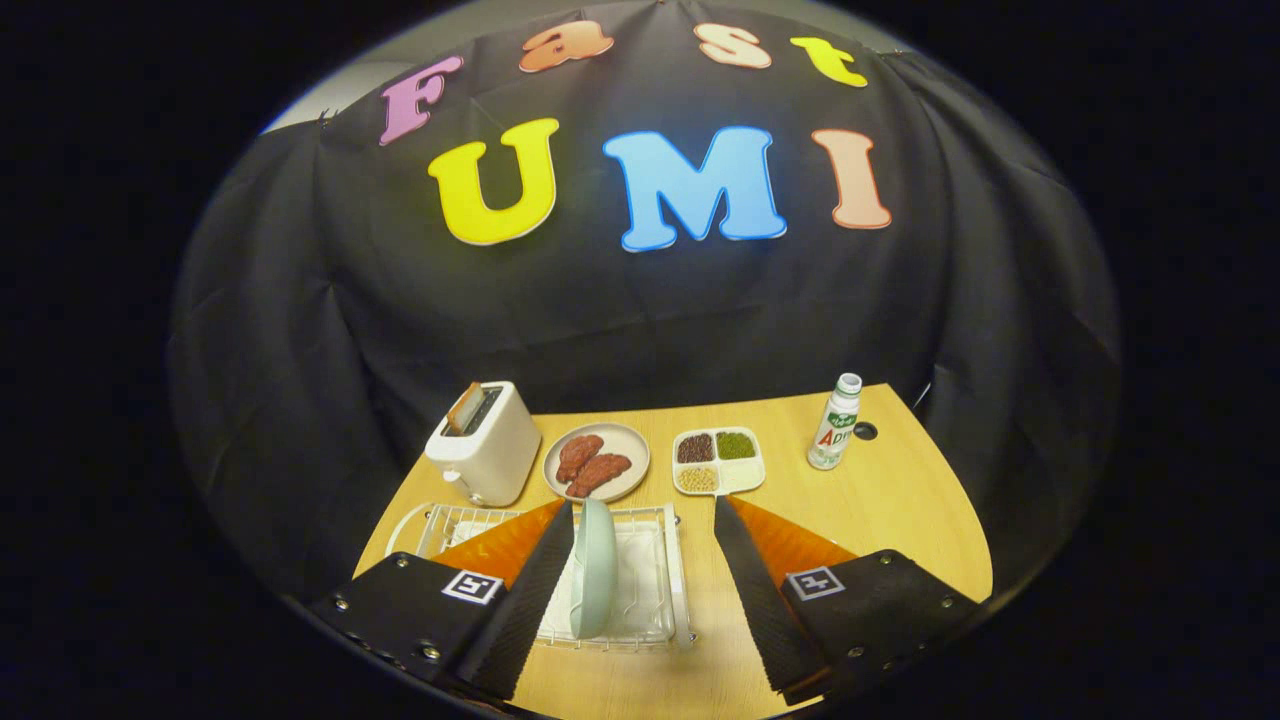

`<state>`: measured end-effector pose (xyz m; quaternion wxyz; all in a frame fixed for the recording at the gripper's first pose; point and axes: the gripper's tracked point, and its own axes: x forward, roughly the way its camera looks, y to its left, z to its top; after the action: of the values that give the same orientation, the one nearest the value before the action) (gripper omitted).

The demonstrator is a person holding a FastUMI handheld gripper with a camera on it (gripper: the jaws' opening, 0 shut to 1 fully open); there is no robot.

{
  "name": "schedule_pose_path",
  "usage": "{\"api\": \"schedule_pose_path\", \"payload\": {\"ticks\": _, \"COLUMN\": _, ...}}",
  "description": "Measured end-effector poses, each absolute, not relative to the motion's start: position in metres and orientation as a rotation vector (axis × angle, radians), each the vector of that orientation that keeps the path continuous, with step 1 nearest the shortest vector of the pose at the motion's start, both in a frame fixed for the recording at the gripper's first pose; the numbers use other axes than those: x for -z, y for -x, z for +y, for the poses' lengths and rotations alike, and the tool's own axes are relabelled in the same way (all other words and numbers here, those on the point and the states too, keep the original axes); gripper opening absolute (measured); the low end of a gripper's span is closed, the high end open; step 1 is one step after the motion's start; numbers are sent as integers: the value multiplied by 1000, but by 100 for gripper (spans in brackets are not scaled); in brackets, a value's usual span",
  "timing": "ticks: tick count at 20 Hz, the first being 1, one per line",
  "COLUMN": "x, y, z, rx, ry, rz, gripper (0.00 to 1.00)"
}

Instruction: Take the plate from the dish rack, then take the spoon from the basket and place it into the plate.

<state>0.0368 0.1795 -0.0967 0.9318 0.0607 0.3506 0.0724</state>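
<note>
A pale green plate [594, 568] stands on edge in the white wire dish rack [655, 590] on the wooden table. My gripper [645, 515] is open above the rack. The plate sits between the fingers, close against the left finger [530, 590]. The right finger [755, 590] is well apart from it, over the table beside the rack. Neither finger presses on the plate.
Beyond the rack stand a white toaster [485, 440] holding a slice of bread, a round plate with two pieces of meat [597, 462], a four-part tray of beans [717, 461] and a small bottle [835, 422]. The black cloth wall rises behind the table.
</note>
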Motion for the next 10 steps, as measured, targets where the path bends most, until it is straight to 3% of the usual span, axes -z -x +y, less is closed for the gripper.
{"api": "schedule_pose_path", "payload": {"ticks": 3, "x": 117, "y": -35, "z": 194, "rx": -154, "ry": -116, "rz": 813, "gripper": 88}}
{"api": "schedule_pose_path", "payload": {"ticks": 5, "x": 134, "y": -36, "z": 204, "rx": -151, "ry": -143, "rz": 860, "gripper": 81}}
{"api": "schedule_pose_path", "payload": {"ticks": 10, "x": 162, "y": -42, "z": 223, "rx": -132, "ry": -100, "rz": 948, "gripper": 81}}
